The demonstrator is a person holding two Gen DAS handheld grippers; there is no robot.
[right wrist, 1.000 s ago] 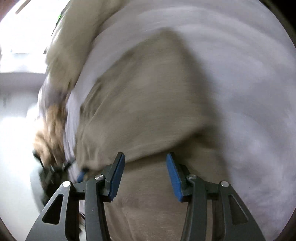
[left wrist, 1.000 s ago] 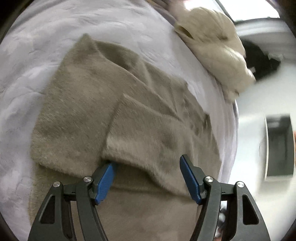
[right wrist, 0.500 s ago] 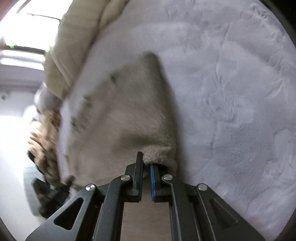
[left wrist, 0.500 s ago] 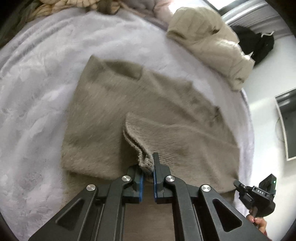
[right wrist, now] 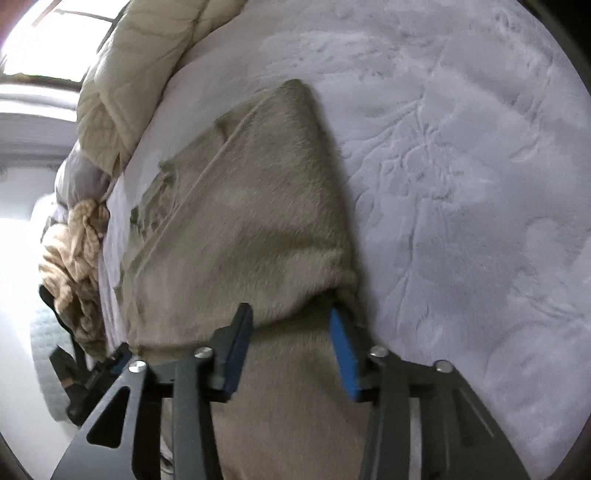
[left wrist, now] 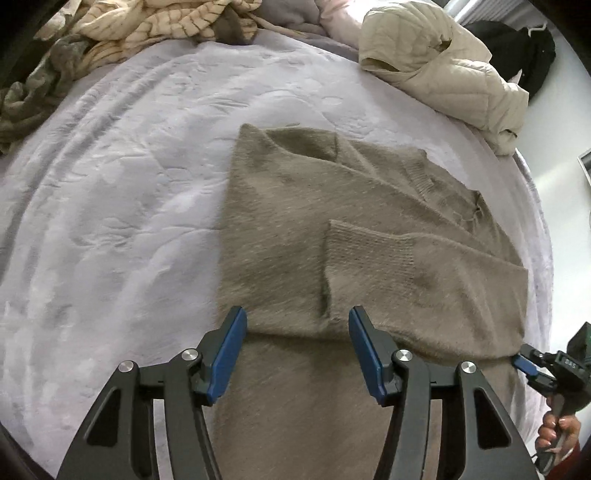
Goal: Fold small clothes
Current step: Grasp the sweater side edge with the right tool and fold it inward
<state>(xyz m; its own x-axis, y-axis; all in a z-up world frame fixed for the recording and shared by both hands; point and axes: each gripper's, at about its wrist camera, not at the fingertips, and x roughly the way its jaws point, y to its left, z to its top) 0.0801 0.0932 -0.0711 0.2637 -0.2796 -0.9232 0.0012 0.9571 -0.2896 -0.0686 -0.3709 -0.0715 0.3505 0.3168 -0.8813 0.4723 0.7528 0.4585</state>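
Note:
A fuzzy taupe sweater (left wrist: 295, 229) lies on the bed, its upper part folded over the lower part. One ribbed sleeve cuff (left wrist: 369, 251) lies across the front. My left gripper (left wrist: 297, 330) is open, its blue pads on either side of the folded edge near the cuff, with nothing held. In the right wrist view the same sweater (right wrist: 240, 221) runs away from me. My right gripper (right wrist: 291, 326) stands open over the fold's right corner, one pad half under the fuzzy edge. A hand (left wrist: 557, 432) holds that gripper at the sweater's right side.
The sweater rests on a lilac plush bed cover (left wrist: 110, 192). A cream quilted jacket (left wrist: 443, 62) lies at the far right corner, and striped and mottled garments (left wrist: 147, 22) are piled at the far left. A tan knit heap (right wrist: 74, 251) hangs at the bed's edge.
Half a second ago both grippers were shut on the sweater's edge. Both have now opened and let go, and the folded part lies flat on the lower part.

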